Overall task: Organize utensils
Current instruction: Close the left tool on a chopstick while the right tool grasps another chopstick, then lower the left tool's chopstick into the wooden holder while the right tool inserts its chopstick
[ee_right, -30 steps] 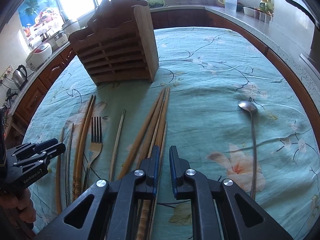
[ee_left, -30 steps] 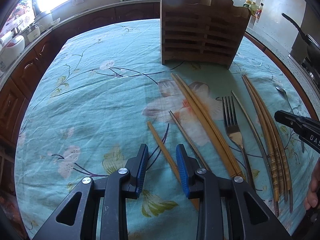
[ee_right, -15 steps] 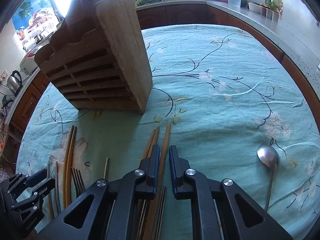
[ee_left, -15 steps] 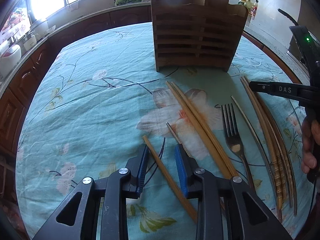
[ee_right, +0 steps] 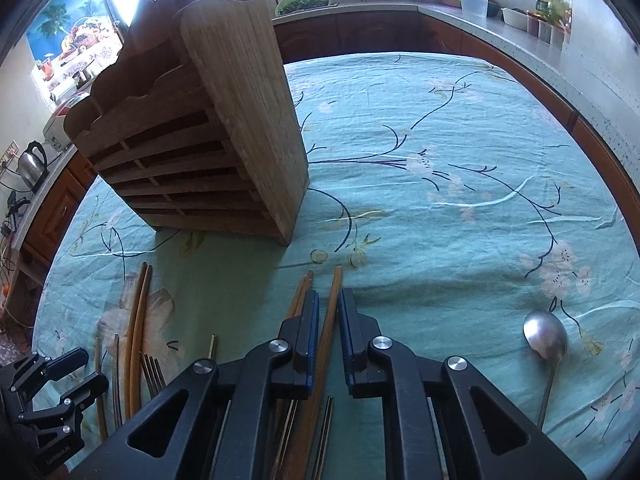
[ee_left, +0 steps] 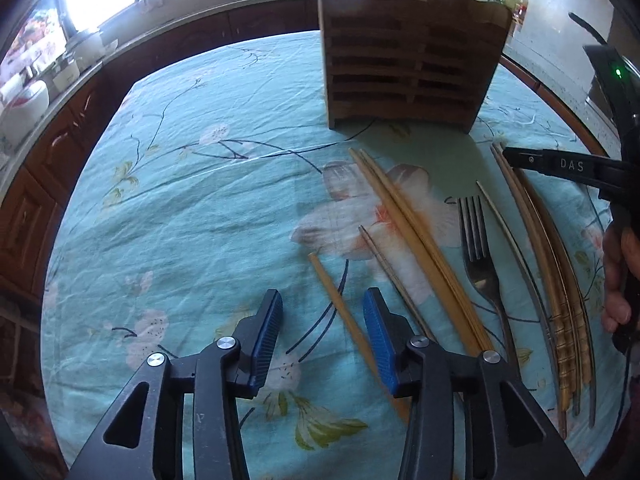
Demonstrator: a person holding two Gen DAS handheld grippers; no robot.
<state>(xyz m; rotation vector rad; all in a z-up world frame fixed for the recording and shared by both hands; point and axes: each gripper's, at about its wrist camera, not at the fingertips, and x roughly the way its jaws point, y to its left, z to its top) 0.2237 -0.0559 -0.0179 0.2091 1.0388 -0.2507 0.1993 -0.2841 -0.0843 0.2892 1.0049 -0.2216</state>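
Utensils lie in loose rows on the cloth-covered worktop (ee_left: 192, 208), handles toward the person, which leaves each one free to be taken lengthwise. In the left wrist view, the left gripper (ee_left: 322, 336) hangs low over the cloth with its jaws well apart and nothing between the pads; a single chopstick (ee_left: 340, 308) runs up through the gap nearer the right pad, so this looks like a line-up for a pick. Beside it lie a thin metal chopstick (ee_left: 384, 256), a wooden pair (ee_left: 404, 220), a fork (ee_left: 478, 256) and a bundle of darker chopsticks (ee_left: 548, 256). The wooden holder (ee_left: 404, 72) stands upright behind them; its slatted front hides whatever may be inside. In the right wrist view, the right gripper (ee_right: 329, 340) has its jaws close together with a brown chopstick (ee_right: 335, 292) in the narrow gap; whether the pads are actually pressing it I cannot tell. The holder (ee_right: 240, 128) stands just ahead, its openings not visible. A spoon (ee_right: 546, 340) lies well apart to the right.
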